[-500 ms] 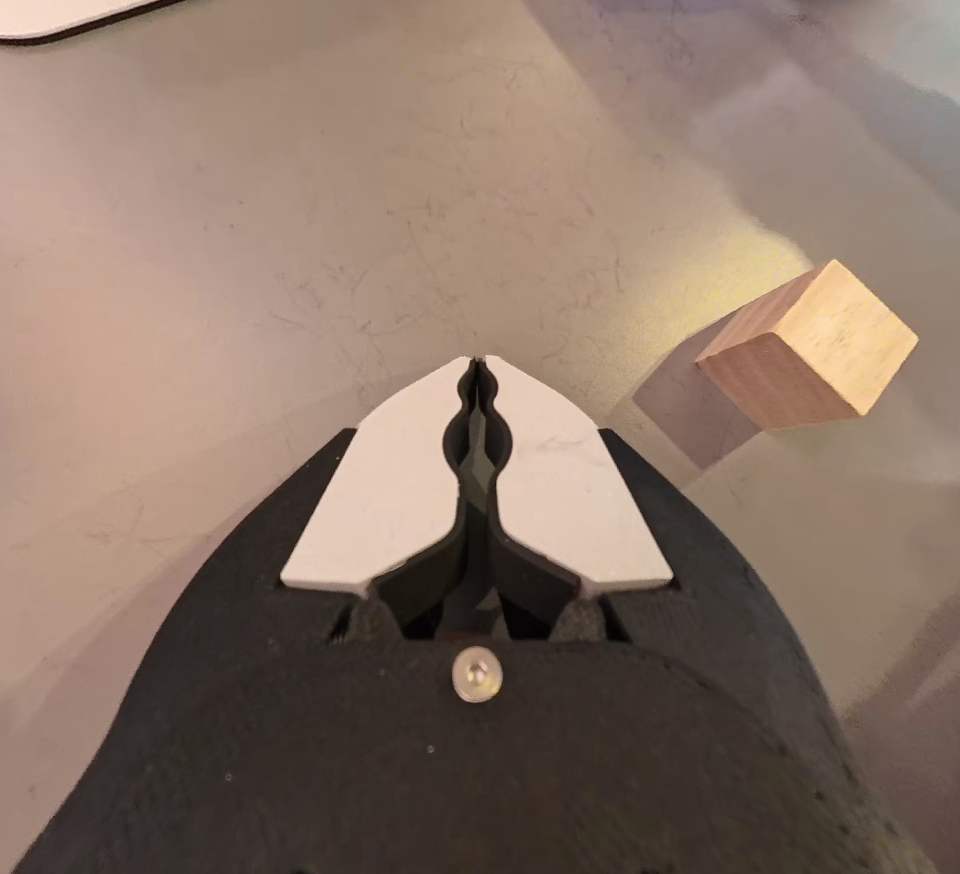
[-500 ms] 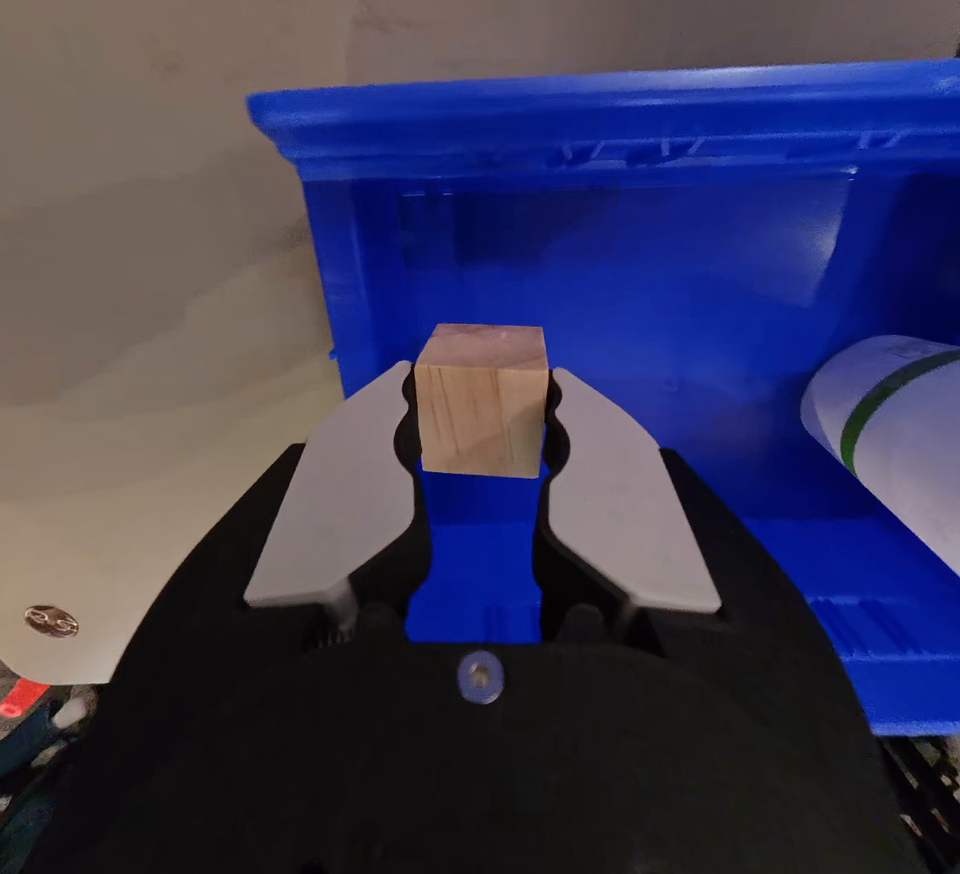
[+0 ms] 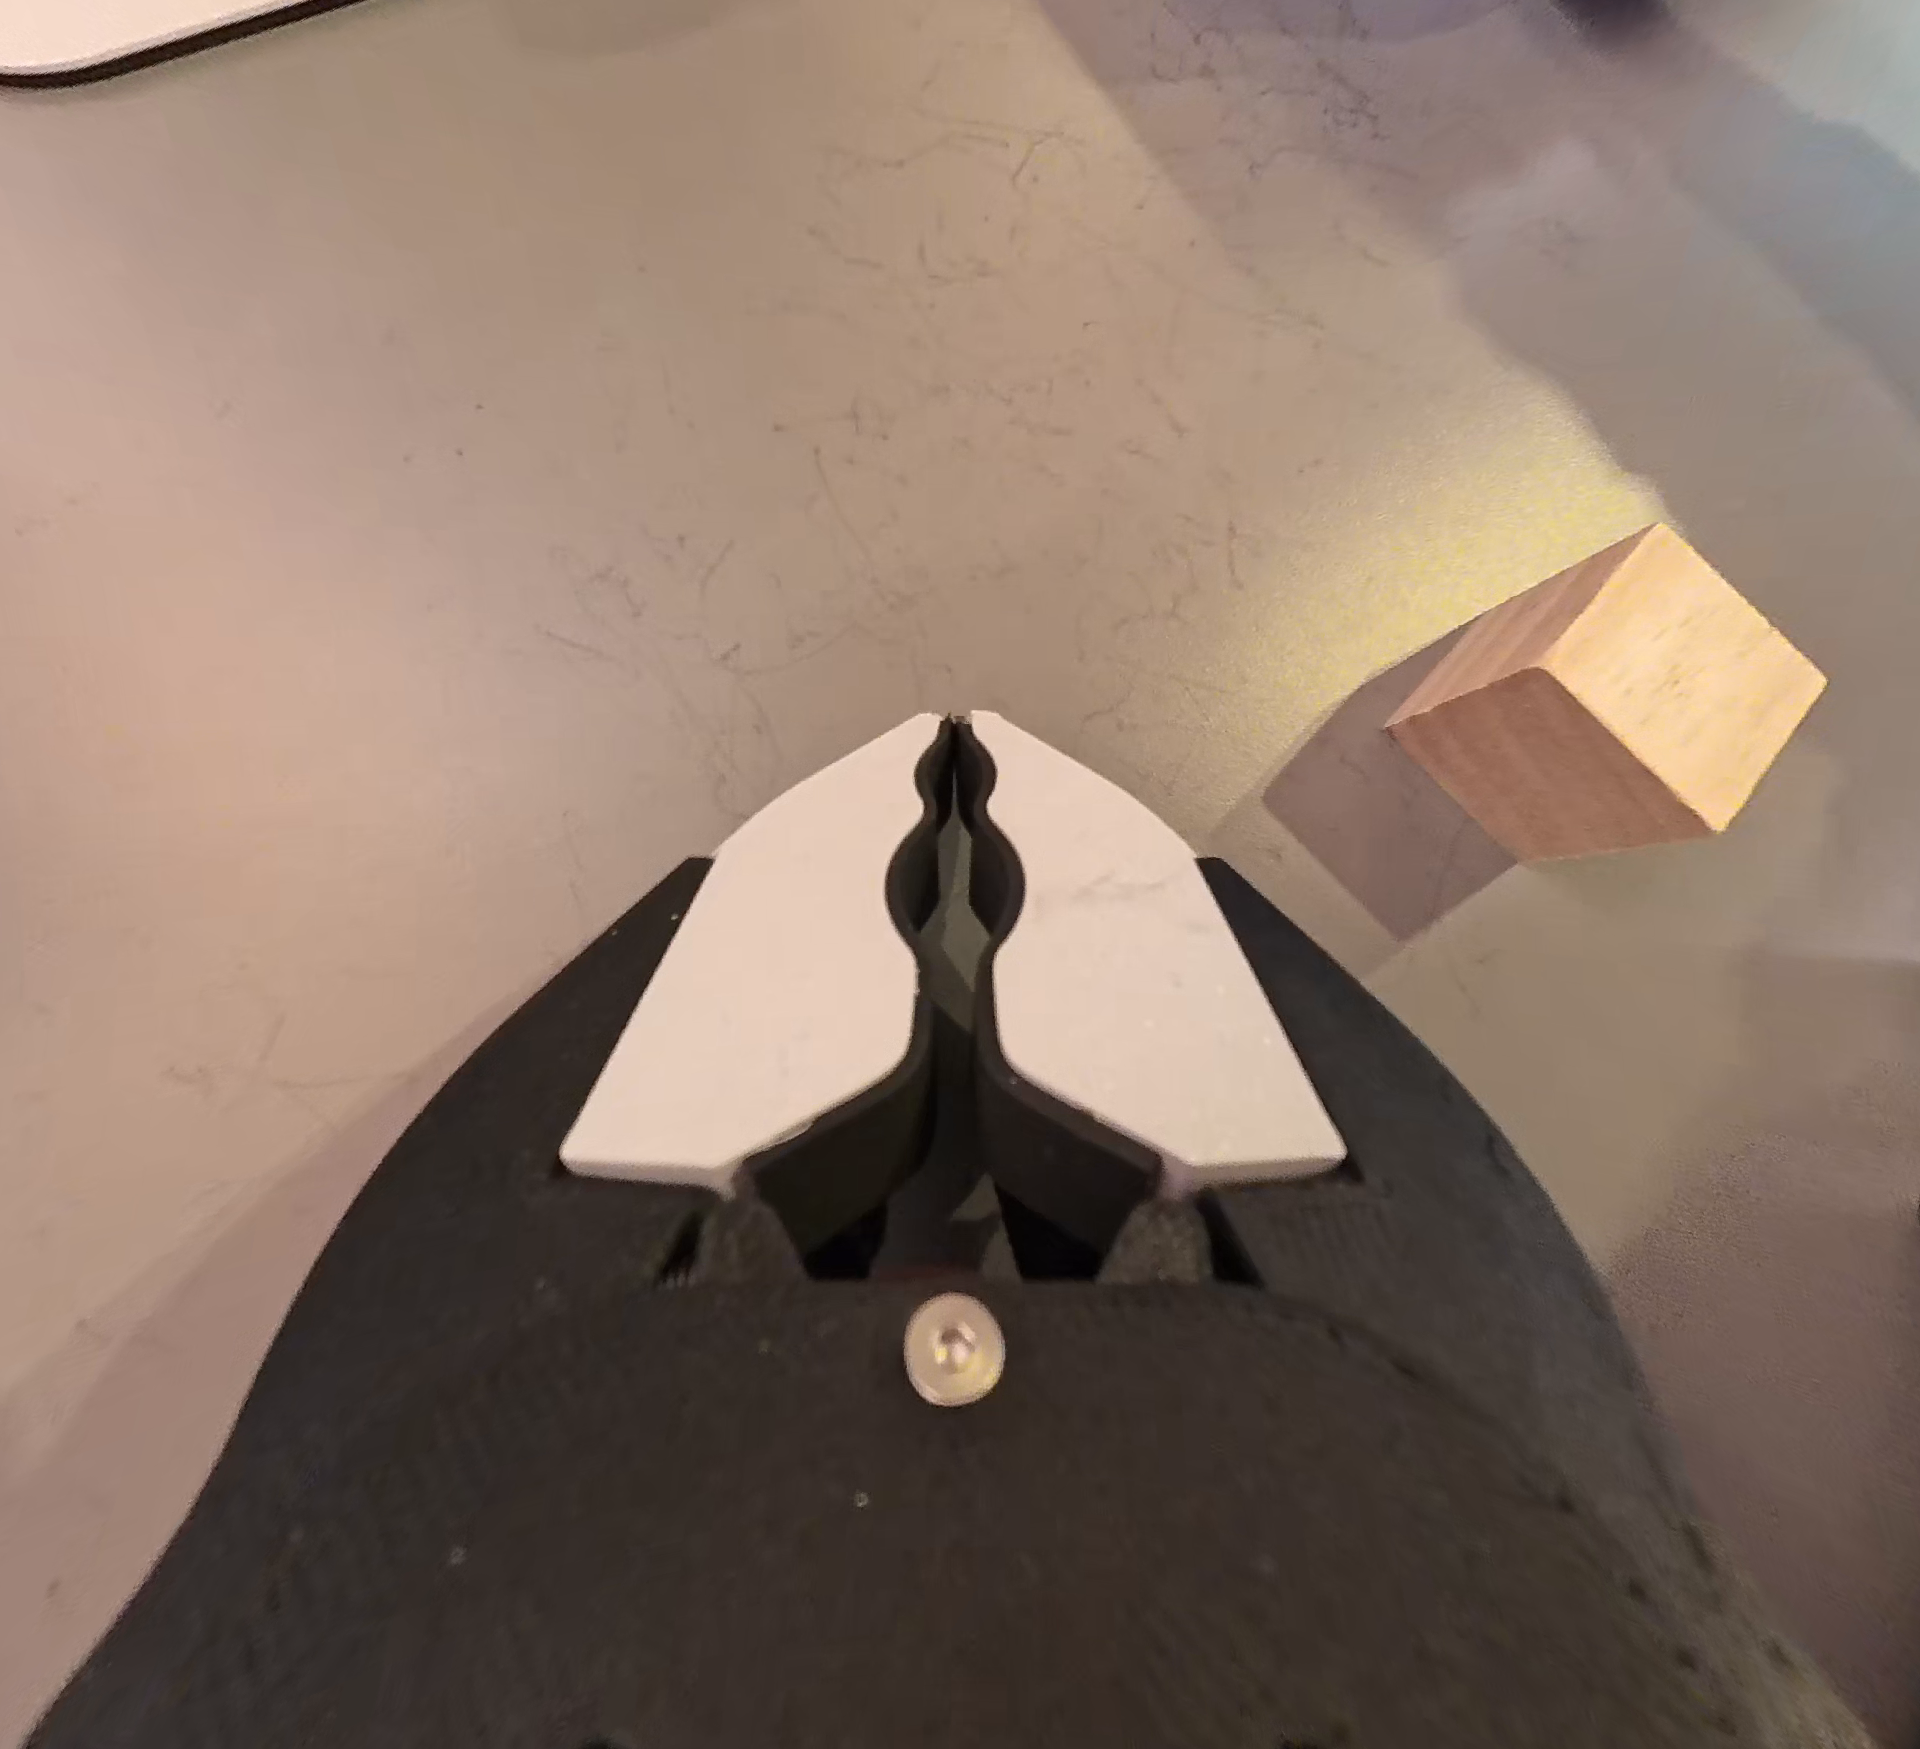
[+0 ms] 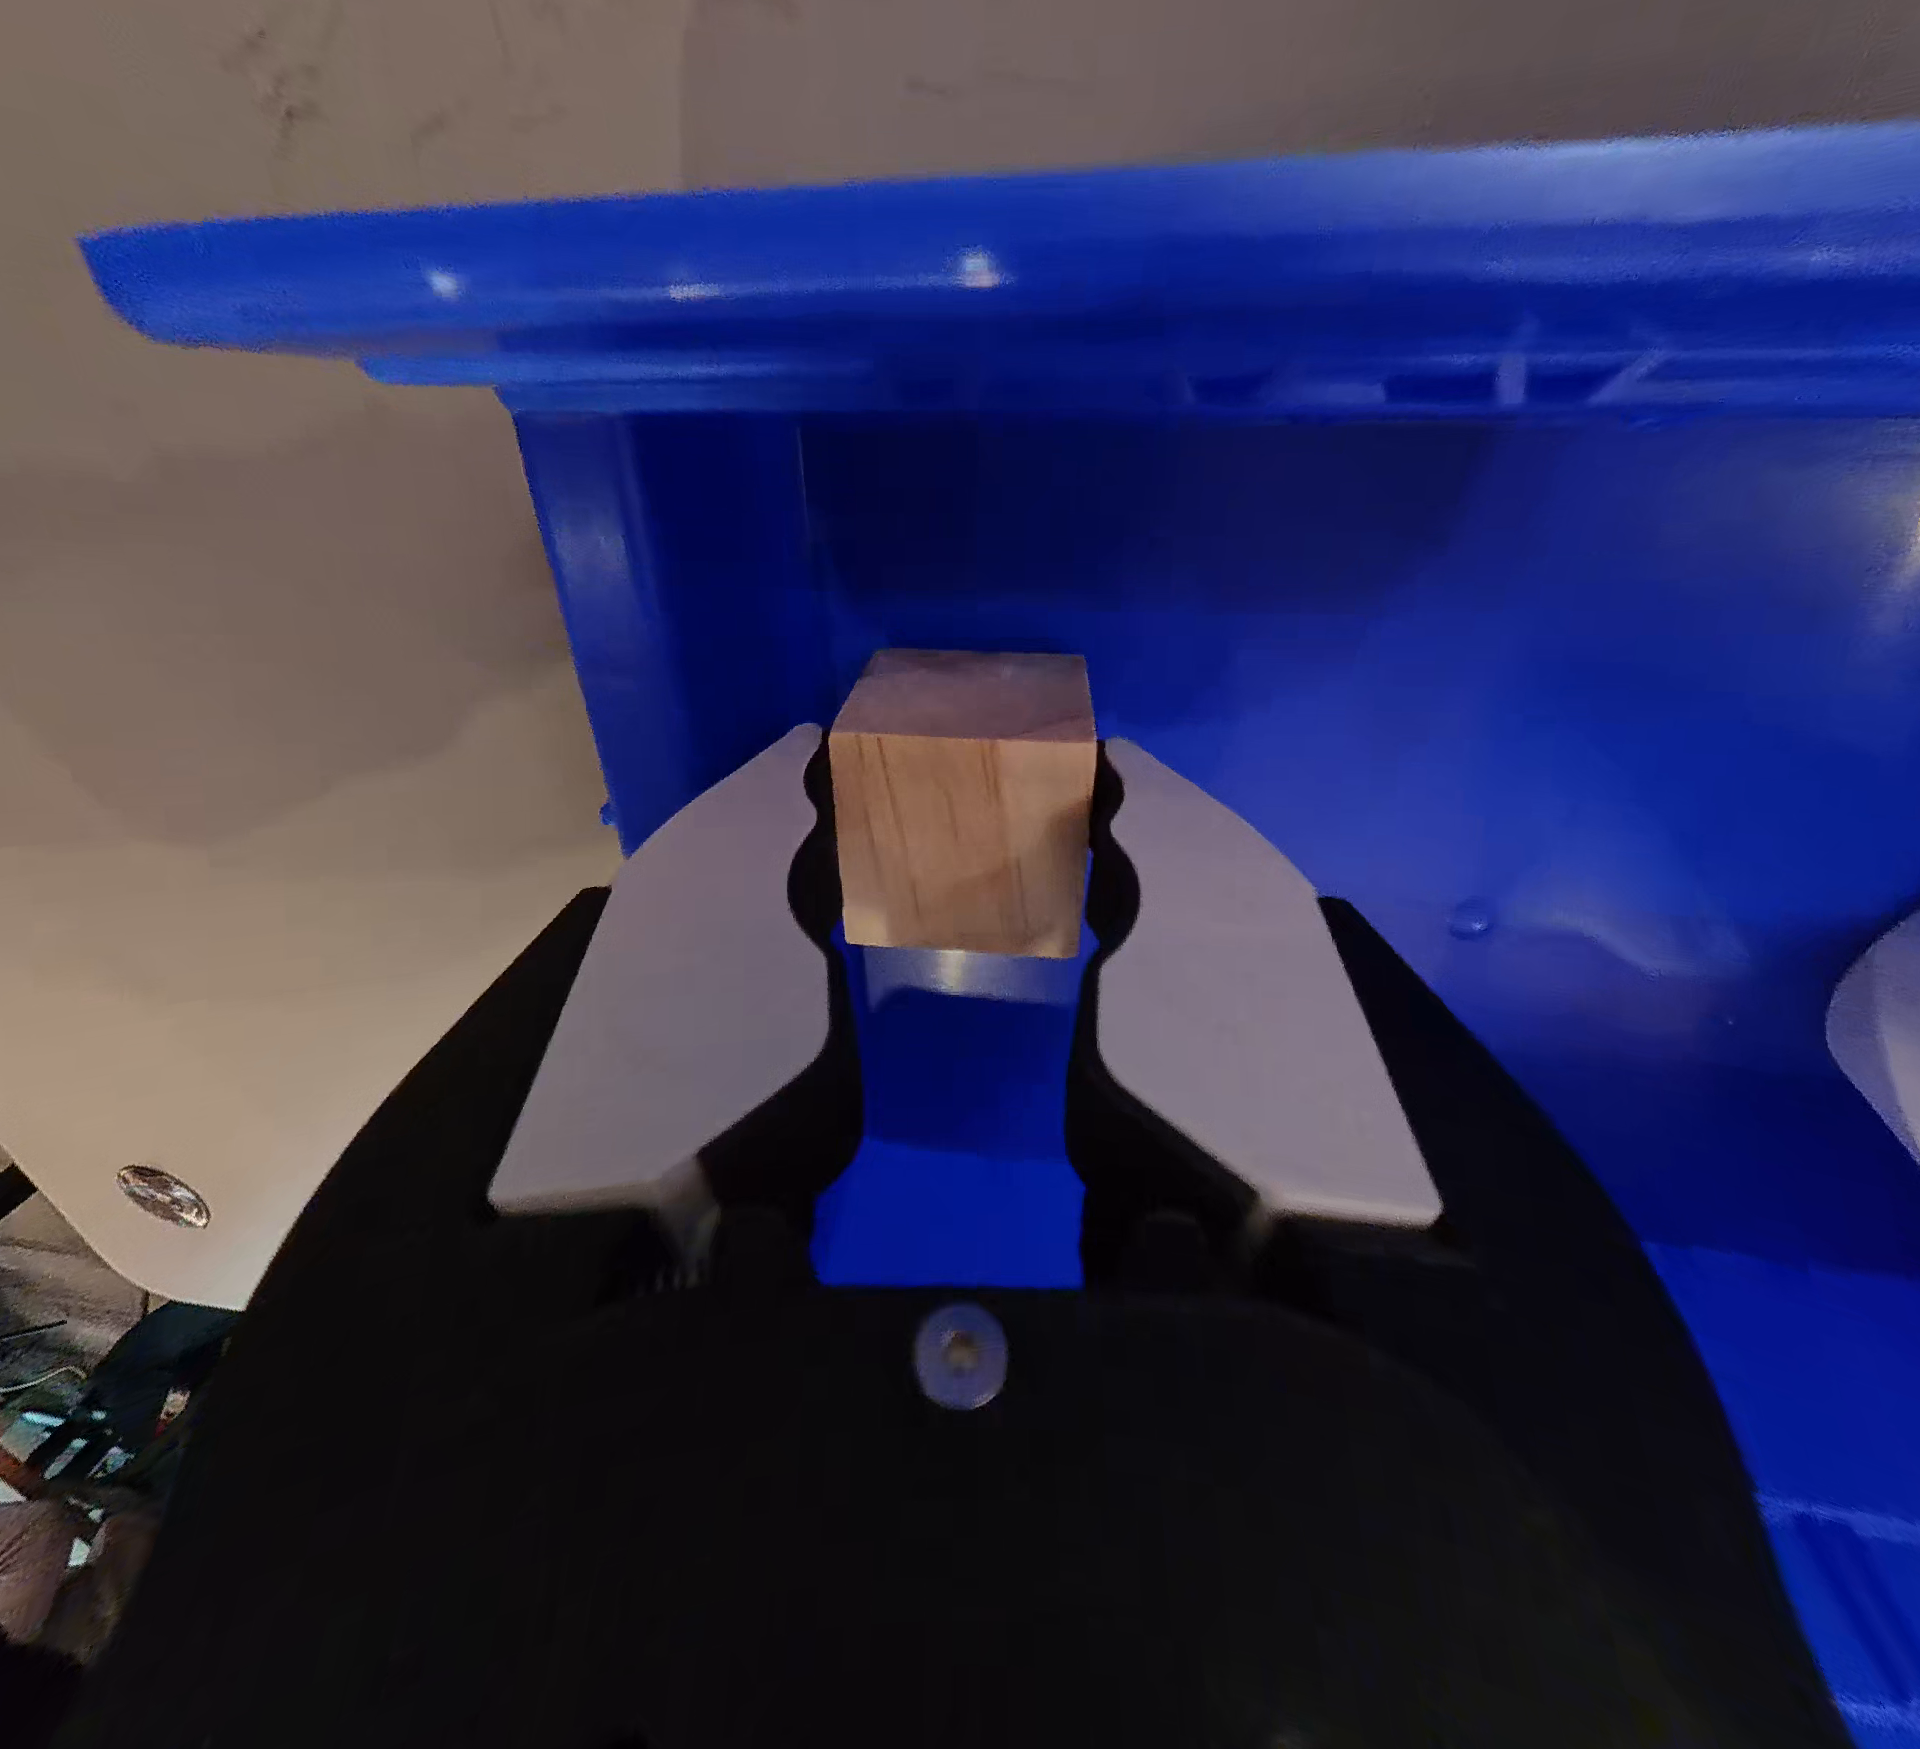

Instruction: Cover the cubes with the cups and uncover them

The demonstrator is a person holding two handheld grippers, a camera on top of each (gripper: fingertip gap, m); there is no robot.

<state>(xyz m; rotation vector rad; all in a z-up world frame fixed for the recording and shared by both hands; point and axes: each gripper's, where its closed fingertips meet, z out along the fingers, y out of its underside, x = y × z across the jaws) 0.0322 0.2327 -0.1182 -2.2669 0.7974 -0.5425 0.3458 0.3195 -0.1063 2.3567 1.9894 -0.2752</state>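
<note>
Gripping a wooden cube (image 4: pixel 961 842) inside the blue bin (image 4: pixel 1351 660), the right hand-held gripper (image 4: pixel 961 826) is judged to be fetching it. The left hand-held gripper (image 3: pixel 954 723) is closed, empty; another cube (image 3: pixel 1621 712) rests on the table (image 3: pixel 623 504) at three o'clock.

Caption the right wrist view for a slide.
Right tool grips a wooden cube inside a blue bin.

The desk (image 3: pixel 727 452) looks like smooth grey stone with fine dark veins and a faint sheen. Both cubes, one (image 3: pixel 1621 712) on it and one (image 4: pixel 961 832) gripped, are pale bare wood with visible grain. The blue bin (image 4: pixel 1351 660) is glossy plastic.
</note>
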